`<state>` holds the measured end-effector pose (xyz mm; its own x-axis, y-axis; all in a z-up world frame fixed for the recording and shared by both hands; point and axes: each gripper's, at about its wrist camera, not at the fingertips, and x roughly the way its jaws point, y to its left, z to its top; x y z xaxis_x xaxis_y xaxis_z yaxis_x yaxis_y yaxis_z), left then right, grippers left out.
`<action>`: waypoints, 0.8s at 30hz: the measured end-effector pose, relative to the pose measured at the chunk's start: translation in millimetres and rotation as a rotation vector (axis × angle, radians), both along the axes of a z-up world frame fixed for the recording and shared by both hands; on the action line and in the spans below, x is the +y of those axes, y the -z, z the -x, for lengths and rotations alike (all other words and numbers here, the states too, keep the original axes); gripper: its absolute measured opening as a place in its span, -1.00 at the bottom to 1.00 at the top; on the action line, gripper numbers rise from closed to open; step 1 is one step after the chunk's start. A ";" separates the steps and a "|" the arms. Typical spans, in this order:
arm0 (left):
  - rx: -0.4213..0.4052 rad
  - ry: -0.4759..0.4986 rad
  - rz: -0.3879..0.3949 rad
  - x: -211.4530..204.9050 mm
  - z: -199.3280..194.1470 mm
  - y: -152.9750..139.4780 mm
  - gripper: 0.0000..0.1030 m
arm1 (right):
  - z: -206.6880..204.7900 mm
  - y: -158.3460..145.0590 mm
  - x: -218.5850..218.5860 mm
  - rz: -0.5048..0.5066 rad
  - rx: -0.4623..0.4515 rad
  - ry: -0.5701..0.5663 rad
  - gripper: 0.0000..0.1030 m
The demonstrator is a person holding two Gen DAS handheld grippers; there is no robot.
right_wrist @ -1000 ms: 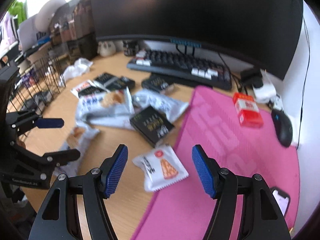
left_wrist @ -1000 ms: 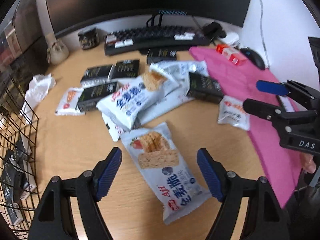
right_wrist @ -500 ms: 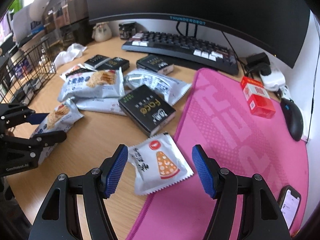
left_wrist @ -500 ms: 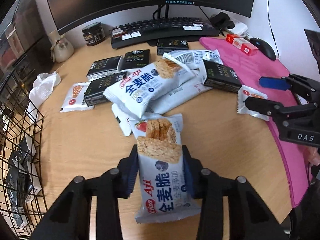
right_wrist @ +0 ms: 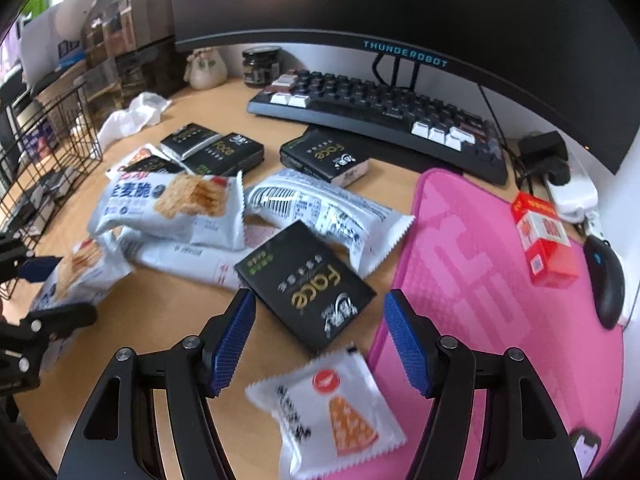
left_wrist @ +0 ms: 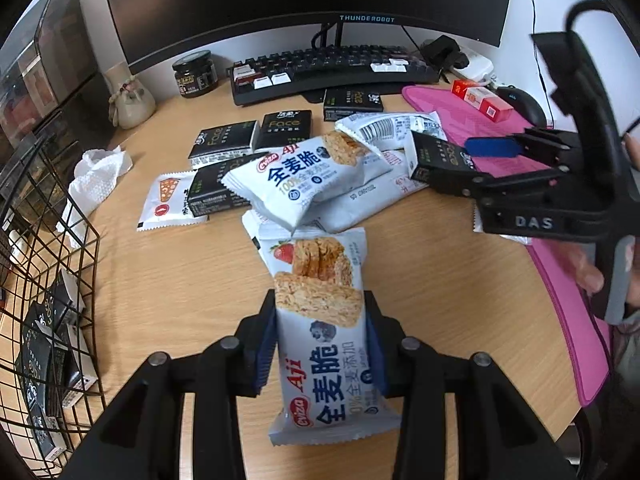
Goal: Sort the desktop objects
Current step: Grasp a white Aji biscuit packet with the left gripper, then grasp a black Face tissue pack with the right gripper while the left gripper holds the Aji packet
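We have the wafer packet (left_wrist: 325, 332) clamped across its middle in the left hand-held gripper (left_wrist: 320, 354), its far end near the snack pile (left_wrist: 316, 176) on the bench (left_wrist: 180, 280). It's a white, glossy pouch printed with wafers; we judge it light, crinkly and crushable, best pinched mid-body. Our right hand-held gripper (right_wrist: 320, 340) hangs spread apart over the black box (right_wrist: 306, 286) and small sachet (right_wrist: 334, 404)

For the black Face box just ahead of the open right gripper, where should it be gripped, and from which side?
Grip the black Face box across its two long edges near the middle, coming from above. It lies flat but skewed on the desk, so the right gripper would probably need turning to match. Its far edge seems tucked against a white wrapper.
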<state>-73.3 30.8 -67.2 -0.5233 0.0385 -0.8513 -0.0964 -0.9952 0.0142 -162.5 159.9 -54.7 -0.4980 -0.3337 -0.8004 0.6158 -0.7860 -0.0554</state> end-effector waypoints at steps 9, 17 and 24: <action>-0.001 -0.008 0.001 -4.6 3.1 1.7 -0.17 | 7.1 6.6 -13.1 -0.014 -0.027 -0.033 0.13; 0.008 -0.018 -0.003 -14.4 0.2 -2.0 -0.17 | -21.1 2.4 -10.6 0.019 -0.078 -0.091 0.07; 0.013 -0.027 -0.011 -18.0 -1.8 -1.7 -0.17 | -40.9 2.6 -18.3 -0.037 -0.013 -0.117 0.27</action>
